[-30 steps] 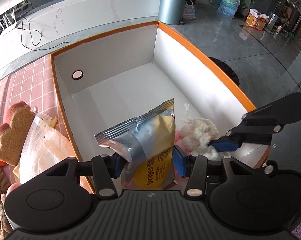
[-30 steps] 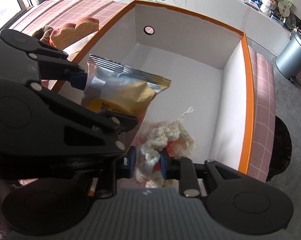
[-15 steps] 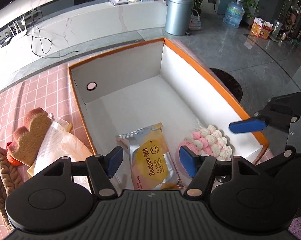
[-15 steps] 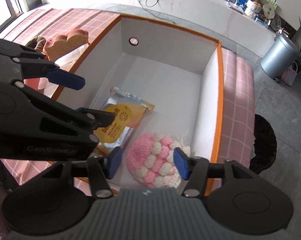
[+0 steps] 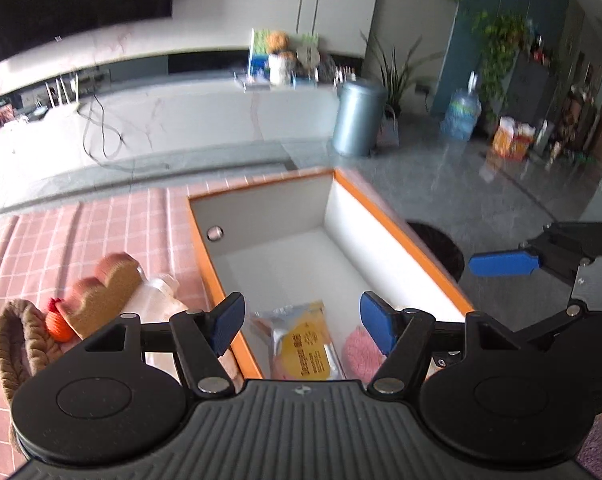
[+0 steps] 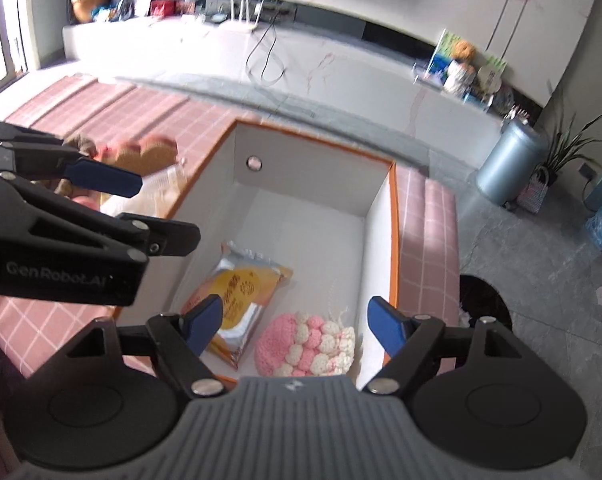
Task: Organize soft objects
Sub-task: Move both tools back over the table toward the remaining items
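A silver and yellow snack packet (image 6: 237, 304) lies flat in the near part of the white box with an orange rim (image 6: 393, 216). A pink and white knitted piece (image 6: 305, 346) lies beside it on the right. Both also show in the left wrist view, the packet (image 5: 301, 344) and the knit (image 5: 359, 350), inside the box (image 5: 401, 232). My left gripper (image 5: 301, 324) is open and empty, raised above the box's near edge. My right gripper (image 6: 297, 320) is open and empty above the knit.
Left of the box, on the pink checked cloth (image 5: 61, 236), lie a toast-shaped plush (image 5: 101, 292), a clear plastic bag (image 5: 153, 300) and a brown braided piece (image 5: 17, 340). A grey bin (image 5: 357, 120) and a dark round floor item (image 5: 437, 248) stand beyond the box.
A second ago both grippers held the packet and the knit over the box. They opened, the items dropped in, and both grippers have since lifted up and back.
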Available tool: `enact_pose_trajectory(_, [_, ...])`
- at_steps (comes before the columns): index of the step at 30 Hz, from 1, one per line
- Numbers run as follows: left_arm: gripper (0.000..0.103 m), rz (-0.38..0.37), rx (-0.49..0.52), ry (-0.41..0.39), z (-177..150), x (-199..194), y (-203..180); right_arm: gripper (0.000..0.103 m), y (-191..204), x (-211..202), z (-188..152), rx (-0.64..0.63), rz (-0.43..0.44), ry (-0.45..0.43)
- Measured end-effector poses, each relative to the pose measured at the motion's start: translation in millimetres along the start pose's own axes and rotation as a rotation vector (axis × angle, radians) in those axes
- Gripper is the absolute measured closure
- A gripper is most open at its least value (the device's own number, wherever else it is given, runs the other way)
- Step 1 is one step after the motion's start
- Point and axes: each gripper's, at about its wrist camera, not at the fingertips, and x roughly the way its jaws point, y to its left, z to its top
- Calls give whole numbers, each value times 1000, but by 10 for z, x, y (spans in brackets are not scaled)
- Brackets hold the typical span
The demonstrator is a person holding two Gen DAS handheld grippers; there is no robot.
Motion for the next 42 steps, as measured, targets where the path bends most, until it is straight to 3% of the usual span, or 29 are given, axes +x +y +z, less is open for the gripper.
enact_pose_trajectory(6, [24, 22, -19, -187, -154, -402, 184, 16, 388, -305, -122, 2, -65, -215])
enact_pose_trajectory(13, [24, 97, -66, -326, -414, -673, 506, 13, 853, -414, -272, 121, -70, -346])
enact_pose_trajectory(20, [24, 207, -115, -362, -750, -808, 913, 13, 1383, -421, -428, 173, -70, -449])
enact_pose_trajectory(30, [26, 300, -220, -305, -1309, -782, 1383, 12, 2053, -59, -557, 94, 10, -431])
enact_pose_trajectory(37, [27, 282, -232, -253, -1442, -701, 1559, 15, 2149, 321, -529, 74, 17, -326])
enact_pose_trajectory(42, [34, 227, -146, -227, -1378, -562, 1572, 28, 2113, 513, -417, 22, -9, -299])
